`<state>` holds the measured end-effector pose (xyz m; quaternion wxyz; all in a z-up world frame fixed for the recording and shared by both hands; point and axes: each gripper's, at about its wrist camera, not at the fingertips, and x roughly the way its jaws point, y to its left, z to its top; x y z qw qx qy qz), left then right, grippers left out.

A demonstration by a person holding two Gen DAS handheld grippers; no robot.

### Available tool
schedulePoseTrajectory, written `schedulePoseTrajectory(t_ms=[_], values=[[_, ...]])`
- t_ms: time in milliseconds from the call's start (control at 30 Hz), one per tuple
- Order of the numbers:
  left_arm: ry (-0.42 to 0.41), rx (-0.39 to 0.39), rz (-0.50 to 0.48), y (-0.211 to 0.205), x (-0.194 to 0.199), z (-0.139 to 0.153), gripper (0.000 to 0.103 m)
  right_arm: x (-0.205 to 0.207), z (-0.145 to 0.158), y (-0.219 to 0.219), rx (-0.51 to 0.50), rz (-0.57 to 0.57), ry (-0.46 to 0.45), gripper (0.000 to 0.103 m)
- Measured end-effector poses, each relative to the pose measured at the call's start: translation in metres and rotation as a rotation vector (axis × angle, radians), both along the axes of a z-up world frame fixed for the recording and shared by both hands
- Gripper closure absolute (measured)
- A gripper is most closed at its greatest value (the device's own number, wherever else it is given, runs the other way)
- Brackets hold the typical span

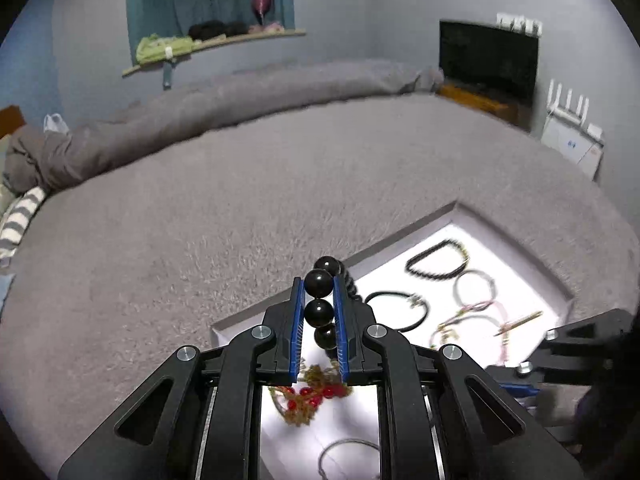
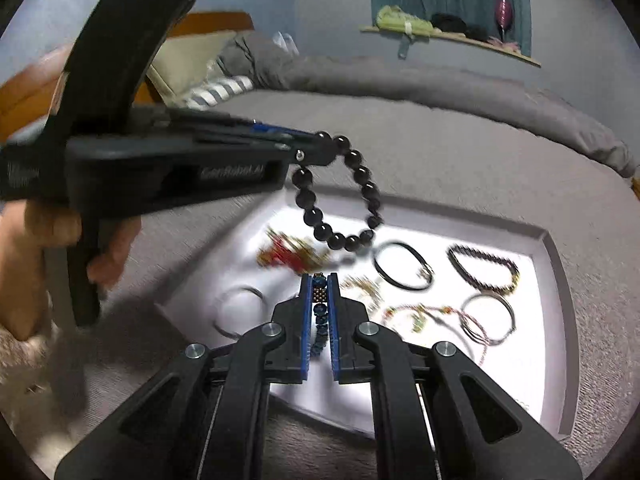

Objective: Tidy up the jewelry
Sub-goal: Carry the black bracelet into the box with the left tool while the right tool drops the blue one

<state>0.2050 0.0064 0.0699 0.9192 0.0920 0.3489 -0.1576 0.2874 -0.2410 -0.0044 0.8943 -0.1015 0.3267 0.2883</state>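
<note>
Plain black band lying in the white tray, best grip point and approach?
Come from above and pinch one long side of the plain black band. It lies flat as an open oval on the white tray; avoid the end with the metal clasp, and the beaded bracelet beside it.

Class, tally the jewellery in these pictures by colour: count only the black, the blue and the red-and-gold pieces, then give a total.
Black: 3 (big-bead bracelet, cord bracelet, small-bead bracelet)
Blue: 1 (blue bead bracelet)
Red-and-gold: 1 (red-and-gold piece)
Total: 5
</note>
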Motion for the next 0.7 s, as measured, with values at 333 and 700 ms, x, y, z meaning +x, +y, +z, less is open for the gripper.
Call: schedulePoseTrajectory(t_ms=[333,700], values=[[0.127,0.024,0.070,0.013,0.014,-0.030,0.088,0.006,-0.011,-0.003,-0.051,-0.060,0.034,0.094],[0.144,0.006,0.120,0.024,0.003,-0.029,0.069,-0.003,0.001,-0.017,-0.020,-0.086,0.003,0.059]])
